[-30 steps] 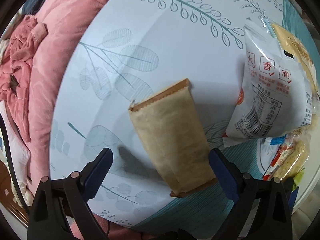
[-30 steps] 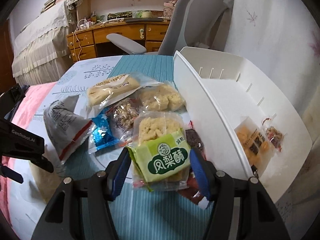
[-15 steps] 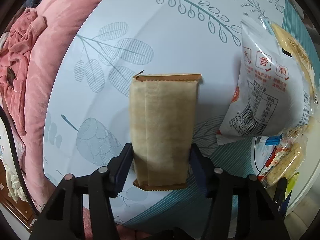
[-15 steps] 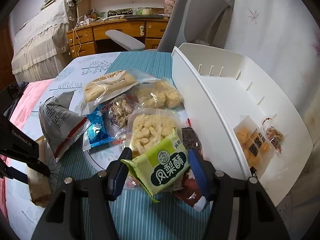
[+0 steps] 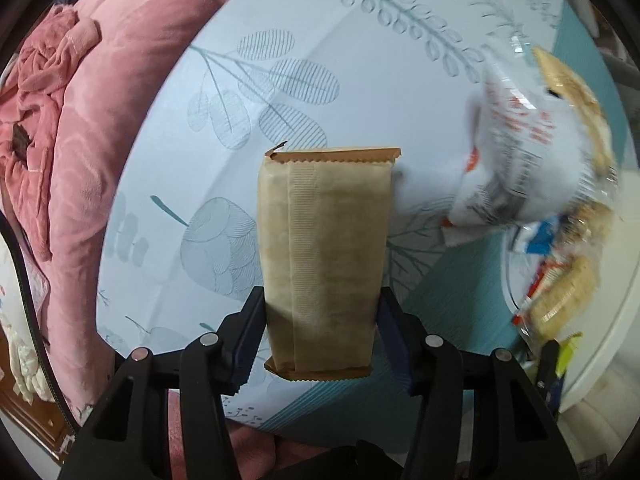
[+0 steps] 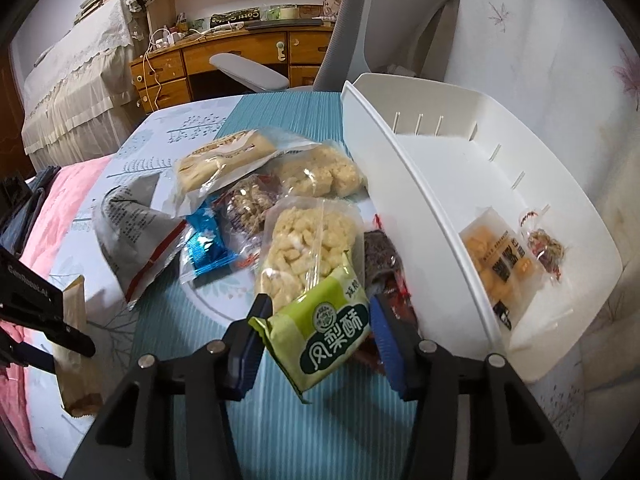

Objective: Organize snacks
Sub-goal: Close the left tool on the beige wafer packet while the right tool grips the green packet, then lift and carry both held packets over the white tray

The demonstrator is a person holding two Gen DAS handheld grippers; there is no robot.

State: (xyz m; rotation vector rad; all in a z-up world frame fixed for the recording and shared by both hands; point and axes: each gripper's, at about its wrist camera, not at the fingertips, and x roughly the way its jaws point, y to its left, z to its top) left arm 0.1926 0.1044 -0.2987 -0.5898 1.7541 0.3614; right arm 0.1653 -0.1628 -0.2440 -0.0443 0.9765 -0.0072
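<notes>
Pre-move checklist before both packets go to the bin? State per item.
1. Left gripper jaws pressing brown paper packet: ok.
2. Brown packet off the tablecloth: ok, appears lifted.
3. Right gripper jaws closing around green packet: cannot tell if firm.
4. Green packet level: not ok, tilted.
5. White bin has free space: ok.
6. Path to the bin past the clear puffed-snack bag: cannot tell.
</notes>
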